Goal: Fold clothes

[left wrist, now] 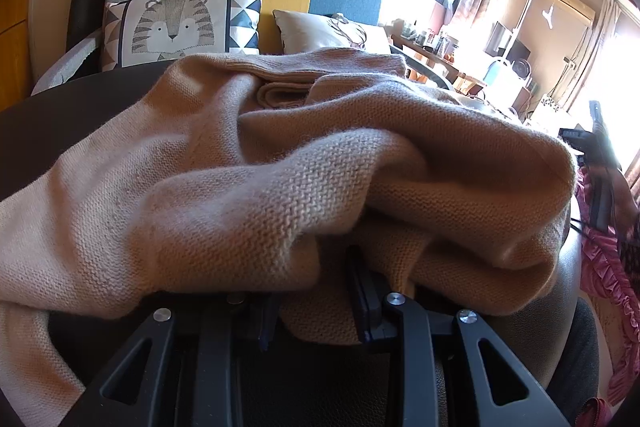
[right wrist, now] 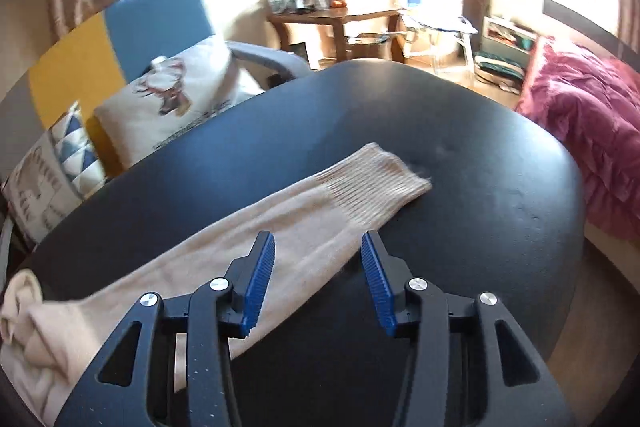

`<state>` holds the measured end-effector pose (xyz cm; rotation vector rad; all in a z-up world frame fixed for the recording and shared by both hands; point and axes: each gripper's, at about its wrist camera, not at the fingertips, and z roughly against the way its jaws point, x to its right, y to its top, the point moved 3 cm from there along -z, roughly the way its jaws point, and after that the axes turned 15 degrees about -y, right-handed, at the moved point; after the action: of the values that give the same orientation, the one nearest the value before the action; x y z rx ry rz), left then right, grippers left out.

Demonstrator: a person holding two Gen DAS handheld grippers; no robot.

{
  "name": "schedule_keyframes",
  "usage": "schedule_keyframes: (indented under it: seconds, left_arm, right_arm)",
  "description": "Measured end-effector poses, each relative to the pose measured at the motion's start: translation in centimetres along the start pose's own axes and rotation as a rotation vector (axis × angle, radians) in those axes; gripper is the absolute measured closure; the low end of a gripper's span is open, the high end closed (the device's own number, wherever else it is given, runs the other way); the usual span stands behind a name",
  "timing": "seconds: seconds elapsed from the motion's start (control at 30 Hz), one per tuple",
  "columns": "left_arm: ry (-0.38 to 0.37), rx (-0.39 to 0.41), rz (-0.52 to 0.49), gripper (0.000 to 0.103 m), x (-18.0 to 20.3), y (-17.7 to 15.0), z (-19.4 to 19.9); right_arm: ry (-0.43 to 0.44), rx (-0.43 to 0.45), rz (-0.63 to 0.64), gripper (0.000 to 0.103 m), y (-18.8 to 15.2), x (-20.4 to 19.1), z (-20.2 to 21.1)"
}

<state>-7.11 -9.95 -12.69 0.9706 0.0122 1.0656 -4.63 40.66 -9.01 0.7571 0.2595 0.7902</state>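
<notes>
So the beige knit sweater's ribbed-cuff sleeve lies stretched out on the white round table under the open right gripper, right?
Not quite: the round table is black, not white, as the right wrist view shows. The beige knit sweater's ribbed-cuff sleeve does lie stretched out on it under the open right gripper.

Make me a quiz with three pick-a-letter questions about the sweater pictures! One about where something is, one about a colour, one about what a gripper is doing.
1. Where does the sweater's sleeve lie?
A. on the dark table
B. on the pink bedding
C. on the sofa

2. What colour is the sweater?
A. green
B. beige
C. black

3. How is the right gripper?
A. shut on the cuff
B. open, holding nothing
C. gripping a pillow

Answers:
1. A, the sleeve stretches flat across the dark table.
2. B, the knit looks beige in both views.
3. B, its blue pads stand apart above the sleeve, with nothing between them.
</notes>
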Motion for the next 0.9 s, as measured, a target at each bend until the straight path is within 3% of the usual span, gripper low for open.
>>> schedule_keyframes:
  seconds: [0.17, 0.3, 0.43, 0.53, 0.63, 0.77, 0.9]
  left_arm:
    - [-0.002, 0.001, 0.002, 0.073, 0.1, -0.1, 0.0]
    - [-0.019, 0.005, 0.016, 0.073, -0.1, -0.1, 0.1]
    - [-0.038, 0.016, 0.032, 0.073, -0.5, -0.1, 0.3]
    - [-0.062, 0.022, 0.05, 0.073, -0.8, 0.0, 0.4]
    - [-0.133, 0.033, 0.11, 0.072, -1.6, 0.1, 0.8]
    - [-0.201, 0.041, 0.236, 0.072, -2.5, 0.1, 1.4]
    - [-0.198, 0.031, 0.224, 0.069, -1.0, -0.3, 1.4]
  right_arm:
    - [0.354, -0.04, 0.189, 0.054, -5.3, -8.1, 4.1]
    - [0.499, -0.114, 0.232, 0.054, -9.0, -10.7, 6.6]
    - [0.506, -0.19, 0.187, 0.054, -12.2, -9.0, 7.7]
    - [0.487, -0.238, 0.142, 0.046, -14.3, -7.1, 7.5]
    - [0.502, -0.27, 0.078, 0.043, -16.3, -6.2, 7.7]
    - [0.555, -0.271, 0.029, 0.042, -16.8, -6.8, 7.8]
    - [0.612, -0.278, 0.027, 0.042, -17.1, -8.8, 8.1]
